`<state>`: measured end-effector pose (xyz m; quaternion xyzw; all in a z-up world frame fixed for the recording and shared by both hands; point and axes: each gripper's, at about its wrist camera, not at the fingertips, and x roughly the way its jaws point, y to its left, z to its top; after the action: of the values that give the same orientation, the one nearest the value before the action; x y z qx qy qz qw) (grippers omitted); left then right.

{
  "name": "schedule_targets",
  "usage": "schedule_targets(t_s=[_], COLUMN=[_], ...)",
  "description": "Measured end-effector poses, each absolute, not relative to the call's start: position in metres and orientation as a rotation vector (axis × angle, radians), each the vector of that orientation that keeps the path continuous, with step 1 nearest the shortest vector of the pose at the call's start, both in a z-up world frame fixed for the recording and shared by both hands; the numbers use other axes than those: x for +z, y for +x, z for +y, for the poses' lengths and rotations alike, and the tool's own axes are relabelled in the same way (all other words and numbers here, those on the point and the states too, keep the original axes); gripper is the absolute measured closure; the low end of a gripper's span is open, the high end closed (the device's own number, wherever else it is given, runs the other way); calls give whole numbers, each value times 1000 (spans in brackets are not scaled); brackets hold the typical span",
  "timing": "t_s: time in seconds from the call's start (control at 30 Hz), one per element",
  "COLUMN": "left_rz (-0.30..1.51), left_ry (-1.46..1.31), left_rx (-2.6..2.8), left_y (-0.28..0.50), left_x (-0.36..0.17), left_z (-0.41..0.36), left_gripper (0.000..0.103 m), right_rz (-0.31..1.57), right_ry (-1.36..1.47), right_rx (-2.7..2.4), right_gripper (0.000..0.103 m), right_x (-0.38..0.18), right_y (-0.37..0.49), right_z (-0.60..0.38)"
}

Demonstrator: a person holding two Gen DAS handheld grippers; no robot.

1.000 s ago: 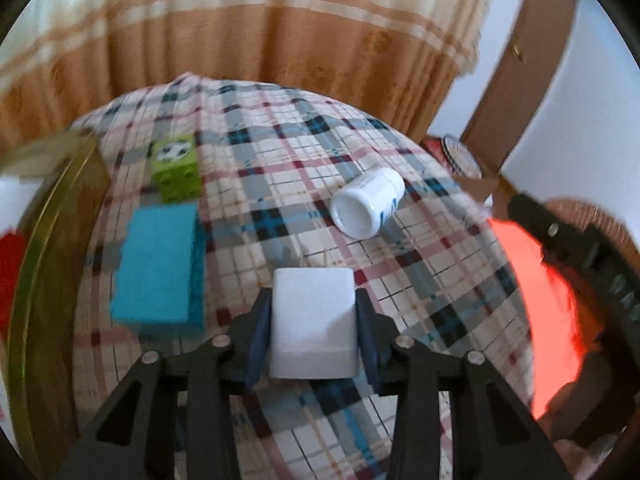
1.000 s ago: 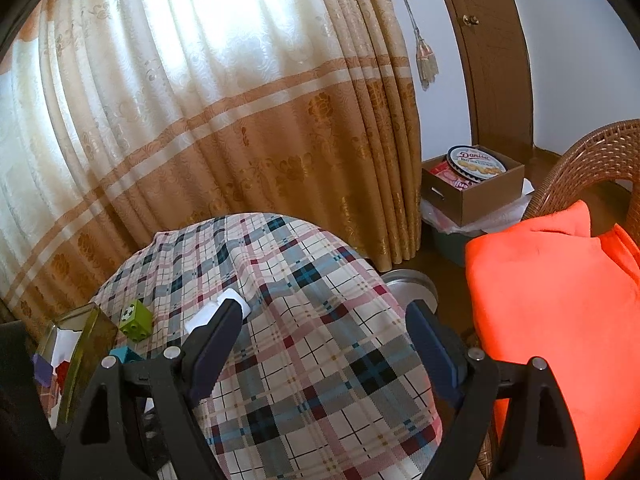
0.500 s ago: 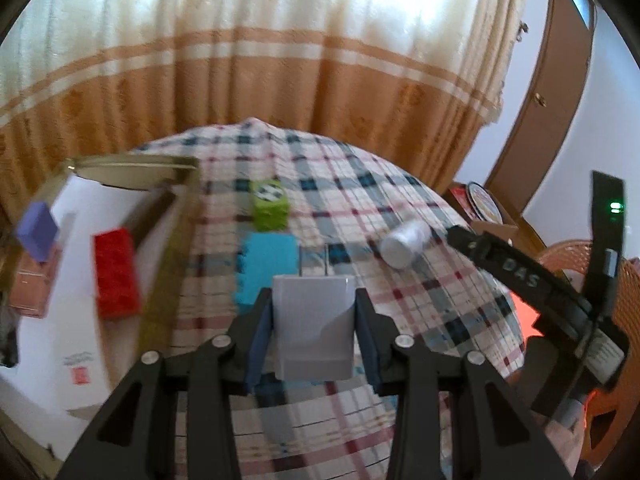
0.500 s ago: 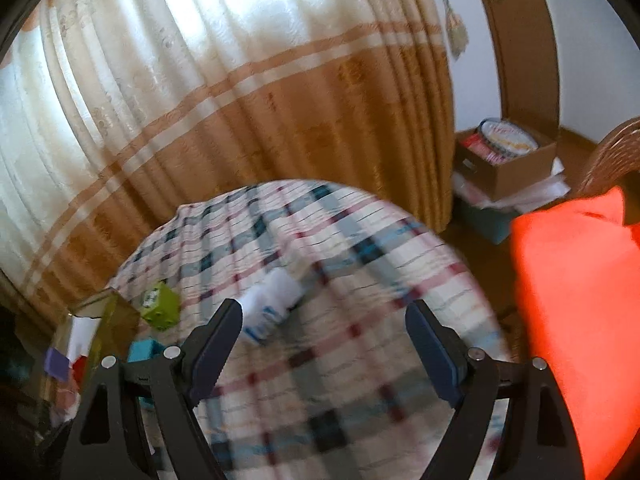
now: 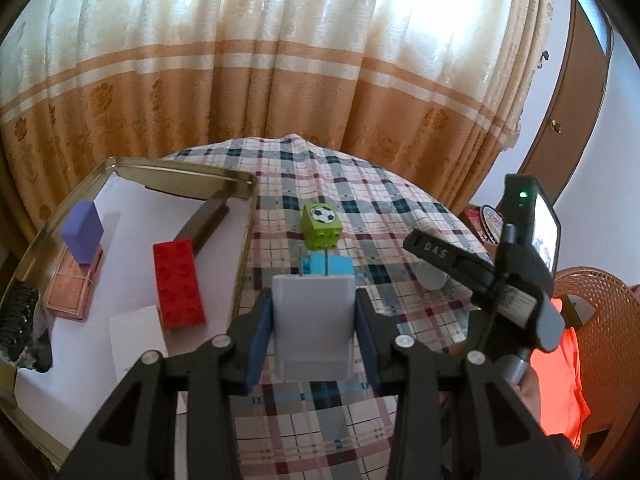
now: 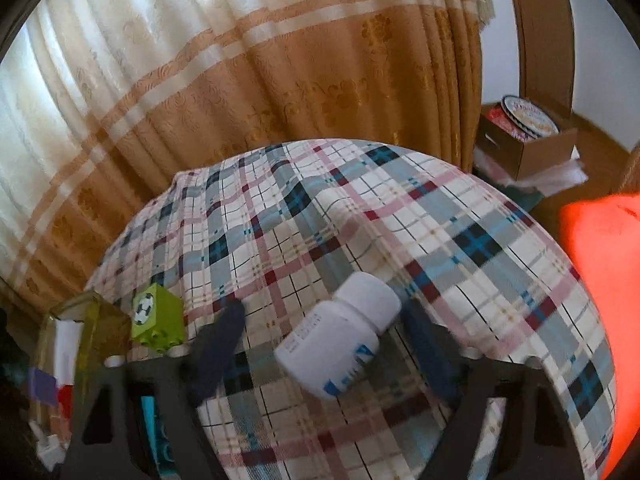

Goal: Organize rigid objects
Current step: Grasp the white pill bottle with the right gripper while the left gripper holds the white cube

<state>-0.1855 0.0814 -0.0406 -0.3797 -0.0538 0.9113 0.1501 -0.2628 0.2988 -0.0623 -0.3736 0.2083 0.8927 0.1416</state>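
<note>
Lowered over the white bottle (image 6: 340, 344), right claw (image 6: 320, 356) is closing; left claw (image 5: 314, 328) grips white block (image 5: 314, 326).

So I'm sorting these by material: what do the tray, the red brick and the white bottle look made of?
The tray looks like thin metal with a gold-toned sheen; its rolled rim glints. The red brick appears to be moulded plastic, matte-glossy, with round studs on top. The white bottle seems smooth opaque plastic with a printed blue label and a ribbed-looking cap, though blur leaves the finish uncertain.
</note>
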Motion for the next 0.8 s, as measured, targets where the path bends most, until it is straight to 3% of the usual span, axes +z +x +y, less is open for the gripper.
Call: schedule_targets(t_s=[0.03,0.1,0.13,0.2,0.3,0.43,0.8], left_rz=[-155,-161,-166,-167,-163,-147,-99], left_ry=[-1092,-1100,-1104,-1108,-1104,-1102,-1110], left_rx=[2619,2619,2618,2612,2605,2587,2595], left_y=[-186,-186,-185,-183,-178,-170,-155], left_x=[-41,-42,-42,-43,-43,-43,-45], left_z=[81,79,79,78,80,84,87], left_gripper=[64,64,64,64,64,64,64], right_rz=[561,469,445,423,441,606,485], right_ry=[-1084,-1105,-1119,-1139,-1158,-1157,-1106], right_rx=[2579,2586,2596,2619,2673,2766,2781], right_gripper=[44,48,58,64,64,64,64], right_x=[-62,-63,-62,-62,-62,-55,-42], right_y=[-264,-267,-267,-265,-258,-239,-187], right_z=[297,292,292,294,299,309,284])
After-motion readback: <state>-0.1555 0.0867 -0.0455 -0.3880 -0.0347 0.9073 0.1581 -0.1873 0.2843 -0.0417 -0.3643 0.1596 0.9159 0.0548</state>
